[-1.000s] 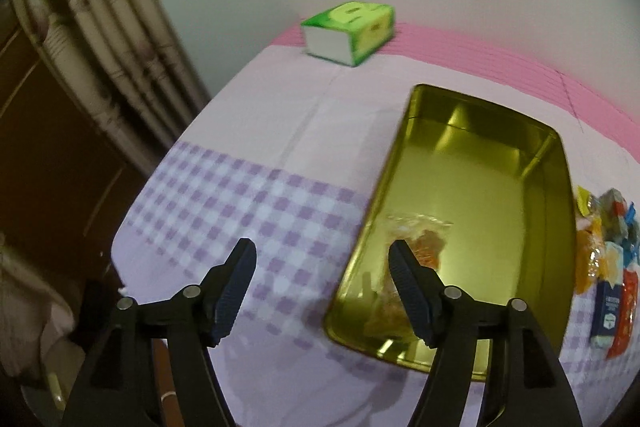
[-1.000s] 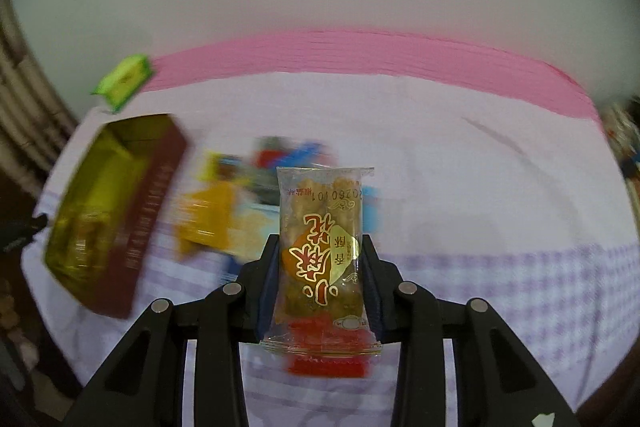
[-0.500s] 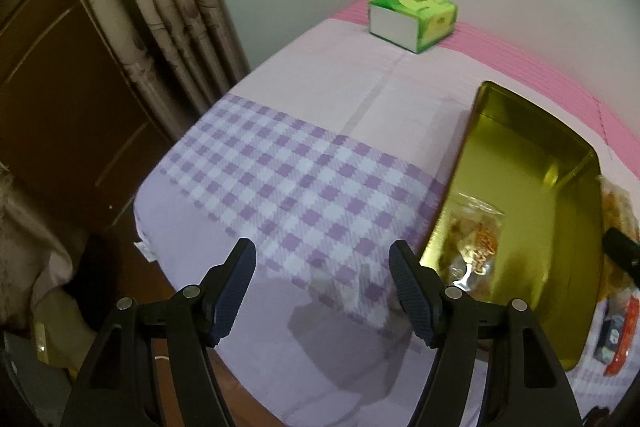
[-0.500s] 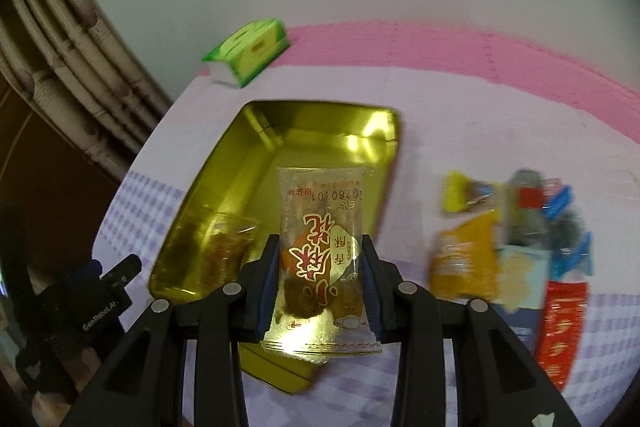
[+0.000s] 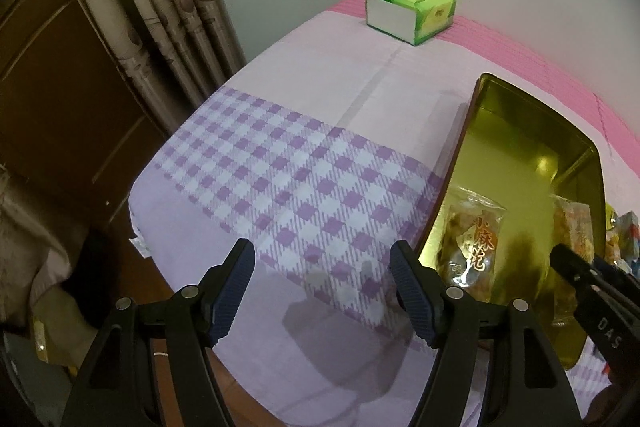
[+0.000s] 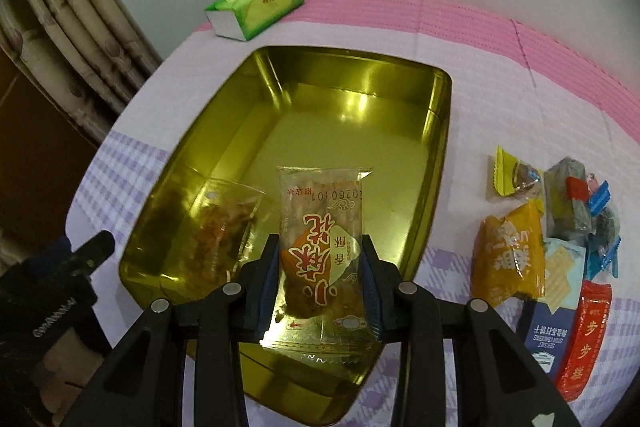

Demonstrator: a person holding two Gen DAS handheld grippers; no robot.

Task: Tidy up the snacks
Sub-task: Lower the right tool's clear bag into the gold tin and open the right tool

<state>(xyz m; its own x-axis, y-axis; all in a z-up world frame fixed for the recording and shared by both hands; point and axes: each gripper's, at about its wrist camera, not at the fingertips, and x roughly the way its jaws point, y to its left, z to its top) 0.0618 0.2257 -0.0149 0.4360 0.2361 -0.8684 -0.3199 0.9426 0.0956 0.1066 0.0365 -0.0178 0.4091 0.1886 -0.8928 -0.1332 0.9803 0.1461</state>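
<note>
My right gripper (image 6: 320, 251) is shut on a clear snack packet (image 6: 324, 195) with red and orange print, held upright over the near end of the gold tin tray (image 6: 442, 131). A second clear packet (image 6: 224, 223) lies flat inside the tray at its near left. In the left wrist view the same tray (image 5: 468, 131) sits at the right with that packet (image 5: 476, 243) in it. My left gripper (image 5: 322, 267) is open and holds nothing; it hangs over the purple checked cloth just left of the tray. The right gripper's fingers (image 5: 580, 275) show at the right edge.
A pile of wrapped snacks (image 6: 560, 227) lies on the cloth right of the tray. A green tissue box (image 6: 256, 7) stands at the back by the wall. A curtain (image 5: 140, 7) hangs past the table's left edge, and a dark wooden panel stands beyond it.
My right gripper has carried the packet left, from over the snack pile to over the tray. The left gripper has shifted left, off the tray and over the checked cloth.
</note>
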